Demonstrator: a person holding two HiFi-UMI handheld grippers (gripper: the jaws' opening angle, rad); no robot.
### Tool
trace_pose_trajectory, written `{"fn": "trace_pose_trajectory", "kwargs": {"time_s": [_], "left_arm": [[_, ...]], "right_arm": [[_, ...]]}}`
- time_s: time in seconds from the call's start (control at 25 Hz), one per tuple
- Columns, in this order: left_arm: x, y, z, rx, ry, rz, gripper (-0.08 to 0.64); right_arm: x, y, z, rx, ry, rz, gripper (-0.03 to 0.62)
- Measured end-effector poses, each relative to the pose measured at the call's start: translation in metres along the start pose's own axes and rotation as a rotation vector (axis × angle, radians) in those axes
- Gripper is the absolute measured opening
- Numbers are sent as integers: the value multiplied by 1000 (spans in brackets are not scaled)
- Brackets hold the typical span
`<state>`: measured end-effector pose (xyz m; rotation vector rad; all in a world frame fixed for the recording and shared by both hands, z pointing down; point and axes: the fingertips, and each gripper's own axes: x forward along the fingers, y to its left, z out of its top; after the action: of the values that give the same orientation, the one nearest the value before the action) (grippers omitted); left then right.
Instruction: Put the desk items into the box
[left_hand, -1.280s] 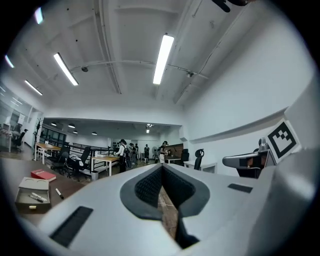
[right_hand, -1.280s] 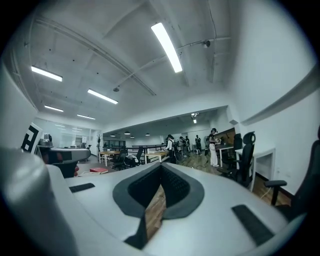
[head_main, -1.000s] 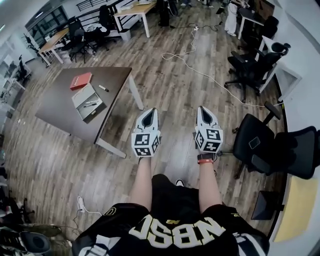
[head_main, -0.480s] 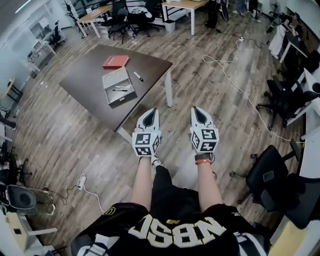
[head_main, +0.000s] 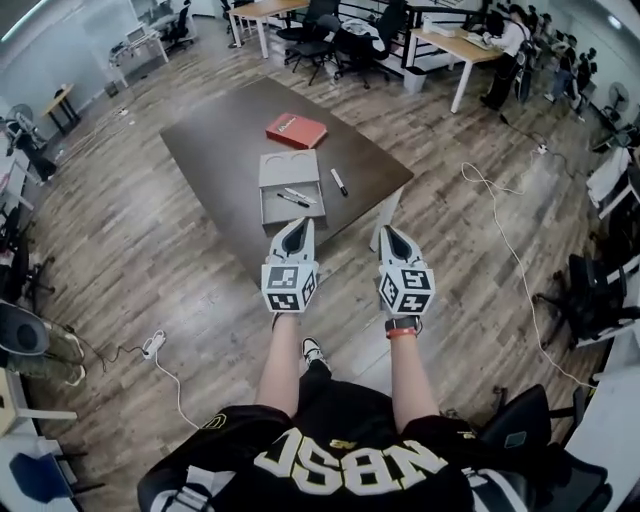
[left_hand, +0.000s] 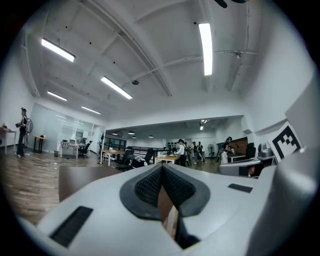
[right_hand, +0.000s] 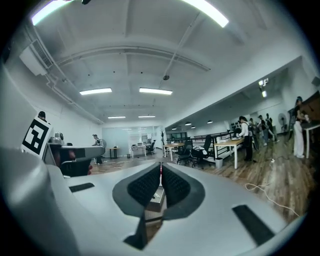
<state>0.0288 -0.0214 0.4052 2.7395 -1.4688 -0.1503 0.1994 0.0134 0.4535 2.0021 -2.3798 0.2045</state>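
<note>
Nearest in, the left claw (head_main: 298, 226) and the right claw (head_main: 388, 233) are held side by side at waist height over bare floor, short of the tabletop (head_main: 215, 140) and touching nothing. The left gripper view shows the left claw (left_hand: 161, 171) pressed together and empty. The right gripper view shows the right claw (right_hand: 161, 170) with its pads all but touching, just beginning to ease apart, nothing between them. Hazard one: either claw reaching an item without spreading first would shove it, not pinch it. Next out, the grey box (head_main: 272, 210) lies open near the tabletop's near edge, with two pens (head_main: 295, 196) already inside. It looks light, and a downward knock on its rim could slide it towards that edge or tip it. Just beside the box, to its right, a black marker (head_main: 338, 181) lies flat on the tabletop. It is judged round and low, so a poorly centred pinch may send it rolling towards the right-hand edge. Beyond the box, a red notebook (head_main: 296, 129) lies flat and apart from it. It appears broad against the box opening and thin against the surface, so it may slip from the pads or jam across the rim. A white cable (head_main: 500, 215) trails over the floor to the right, a trip risk if the approach drifts that way.
</note>
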Motion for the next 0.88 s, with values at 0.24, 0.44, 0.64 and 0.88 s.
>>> {"fn": "trace_pose_trajectory", "kwargs": {"time_s": [0.24, 0.44, 0.64, 0.88], "left_arm": [[37, 85, 0, -9, -3, 82, 14], [62, 142, 2, -2, 0, 116, 14], [85, 165, -13, -5, 29, 111, 14], [125, 179, -45, -28, 77, 96, 14]], "right_arm": [[100, 39, 0, -18, 39, 99, 17], [167, 62, 7, -30, 45, 145, 20], [205, 69, -2, -38, 79, 164, 20], [254, 49, -20, -8, 109, 175, 29]]}}
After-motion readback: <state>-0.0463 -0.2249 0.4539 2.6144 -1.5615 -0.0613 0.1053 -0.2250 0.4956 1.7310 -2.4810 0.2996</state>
